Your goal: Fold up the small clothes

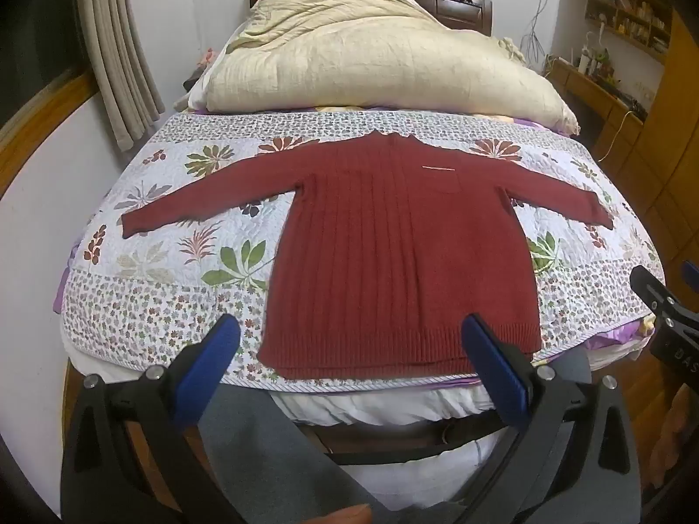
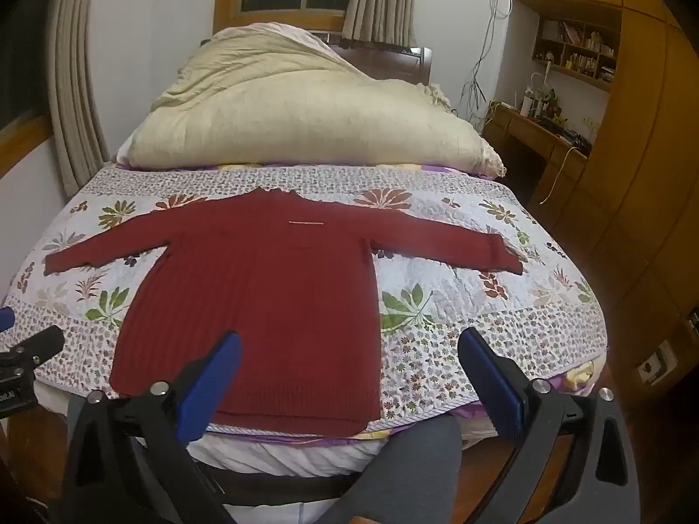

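Note:
A dark red ribbed sweater (image 1: 393, 253) (image 2: 262, 301) lies flat on a floral quilt (image 1: 174, 288) (image 2: 458, 318), both sleeves spread sideways, collar toward the far end, hem at the near edge. My left gripper (image 1: 351, 332) hovers open above the hem, blue pads wide apart, touching nothing. My right gripper (image 2: 349, 345) is open too, over the sweater's lower right corner and the quilt beside it. The right gripper's body (image 1: 664, 305) shows at the left wrist view's right edge. The left gripper's body (image 2: 26, 362) shows at the right wrist view's left edge.
A bulky cream duvet (image 1: 375, 56) (image 2: 306, 118) is heaped across the far half of the bed. Curtains (image 1: 118, 52) hang at the left; a wooden desk and shelves (image 2: 563, 100) stand at the right. A person's grey-clad leg (image 2: 406, 480) is below the bed's near edge.

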`<state>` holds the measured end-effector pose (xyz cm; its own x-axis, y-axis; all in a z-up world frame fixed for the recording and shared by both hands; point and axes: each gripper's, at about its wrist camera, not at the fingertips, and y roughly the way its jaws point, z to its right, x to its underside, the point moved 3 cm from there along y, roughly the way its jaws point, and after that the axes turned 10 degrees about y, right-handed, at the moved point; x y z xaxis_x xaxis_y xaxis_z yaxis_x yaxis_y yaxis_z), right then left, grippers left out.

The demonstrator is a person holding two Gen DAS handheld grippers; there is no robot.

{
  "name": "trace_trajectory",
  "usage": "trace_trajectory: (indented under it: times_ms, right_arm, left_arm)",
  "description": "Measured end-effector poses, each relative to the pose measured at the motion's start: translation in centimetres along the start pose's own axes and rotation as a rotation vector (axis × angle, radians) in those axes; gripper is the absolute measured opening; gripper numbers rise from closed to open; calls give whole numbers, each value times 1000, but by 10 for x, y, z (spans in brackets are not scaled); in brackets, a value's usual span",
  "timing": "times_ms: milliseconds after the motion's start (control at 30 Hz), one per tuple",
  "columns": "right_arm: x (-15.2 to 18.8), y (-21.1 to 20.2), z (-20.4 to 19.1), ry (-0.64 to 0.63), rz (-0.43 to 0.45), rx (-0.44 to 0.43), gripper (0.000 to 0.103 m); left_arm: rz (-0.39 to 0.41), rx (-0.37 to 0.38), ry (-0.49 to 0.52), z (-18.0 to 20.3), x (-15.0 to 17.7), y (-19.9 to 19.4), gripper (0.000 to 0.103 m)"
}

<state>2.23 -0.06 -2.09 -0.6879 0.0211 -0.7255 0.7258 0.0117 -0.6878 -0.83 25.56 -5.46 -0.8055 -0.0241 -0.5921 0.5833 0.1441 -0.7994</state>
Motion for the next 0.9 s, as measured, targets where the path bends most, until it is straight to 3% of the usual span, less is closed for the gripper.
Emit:
trace_trajectory:
  times_ms: [900]
  right_arm:
    - [0, 0, 0, -3, -3, 4, 99]
  left_arm:
    - [-11, -1, 1, -2, 0, 4, 100]
